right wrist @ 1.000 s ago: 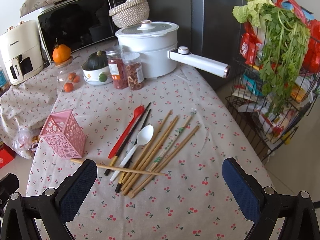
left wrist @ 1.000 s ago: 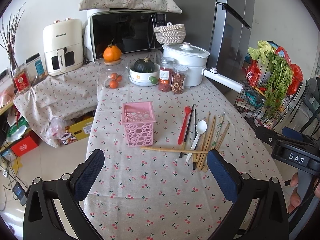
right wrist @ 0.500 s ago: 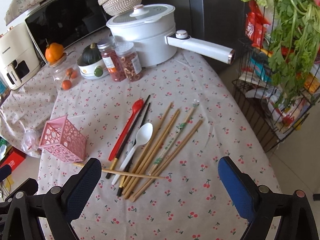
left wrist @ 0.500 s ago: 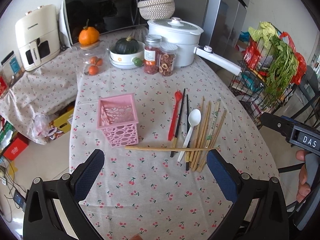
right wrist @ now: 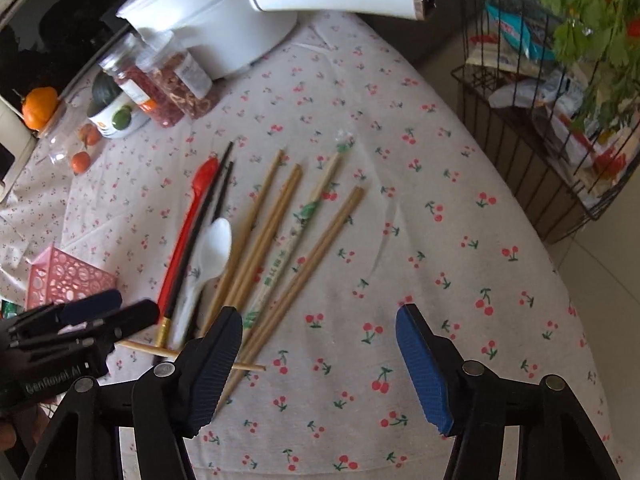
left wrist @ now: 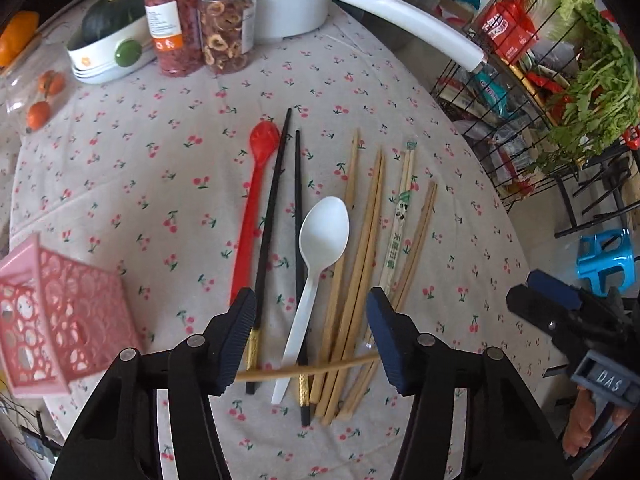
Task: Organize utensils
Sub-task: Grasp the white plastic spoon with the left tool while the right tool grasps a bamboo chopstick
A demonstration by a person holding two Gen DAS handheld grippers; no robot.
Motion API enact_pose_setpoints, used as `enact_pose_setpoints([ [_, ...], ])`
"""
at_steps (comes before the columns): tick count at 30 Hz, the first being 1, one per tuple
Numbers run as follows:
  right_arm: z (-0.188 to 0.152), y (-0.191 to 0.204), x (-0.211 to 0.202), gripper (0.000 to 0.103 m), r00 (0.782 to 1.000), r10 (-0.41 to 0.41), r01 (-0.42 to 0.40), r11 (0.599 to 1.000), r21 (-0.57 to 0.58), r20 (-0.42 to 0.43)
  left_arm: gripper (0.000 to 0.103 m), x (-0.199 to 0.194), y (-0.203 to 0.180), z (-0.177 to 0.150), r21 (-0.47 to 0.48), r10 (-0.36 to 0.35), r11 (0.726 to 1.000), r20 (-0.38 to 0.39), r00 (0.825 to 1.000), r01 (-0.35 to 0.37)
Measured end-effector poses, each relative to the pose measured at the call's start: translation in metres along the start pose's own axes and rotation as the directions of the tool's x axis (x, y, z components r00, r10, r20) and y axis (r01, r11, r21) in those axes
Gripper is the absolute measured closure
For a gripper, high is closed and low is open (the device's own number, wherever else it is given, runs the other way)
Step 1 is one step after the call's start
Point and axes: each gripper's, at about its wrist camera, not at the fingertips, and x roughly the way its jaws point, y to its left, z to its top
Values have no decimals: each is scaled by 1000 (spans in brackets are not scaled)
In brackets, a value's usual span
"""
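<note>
Both tongs stand apart, clamped on nothing, their jaws having just been narrowing. The left tongs (left wrist: 311, 330) hang over the near ends of the white plastic spoon (left wrist: 320, 256) and black chopsticks (left wrist: 280, 240), which lie loose on the cherry-print tabletop (left wrist: 160, 168). The right tongs (right wrist: 320, 354) straddle the tip of one bamboo chopstick (right wrist: 304, 272). The pink perforated plastic holder (left wrist: 52, 312) sits at nine o'clock. Best to single out one handle, close squarely across it, then lift clear of the crosswise stick (left wrist: 308, 368)
</note>
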Motion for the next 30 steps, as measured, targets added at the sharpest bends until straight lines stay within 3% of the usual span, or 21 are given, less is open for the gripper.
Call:
enact_pose_setpoints([
  [11,9,-25,19,35,999,-24,25,1000,15,-46,43,60,-28,37,41,108,994,-62,992,-106],
  [15,10,-26,20,35,999,-17,18,1000,15,-47,63,67,-32,41,33,156,987,-66,985,-155],
  [18,9,-26,21,35,998,-27,27,999,18,-49,65,66,-31,41,28,155,988,-54,986,-154],
  [24,7,-20,27,35,998,-16,17,1000,13,-66,65,34,-26,29,20,124,992,26,992,-125],
  [30,1,-3,39,39,990,70,-74,997,-23,-123,65,-32,-15,2,26,66,997,170,983,-72],
])
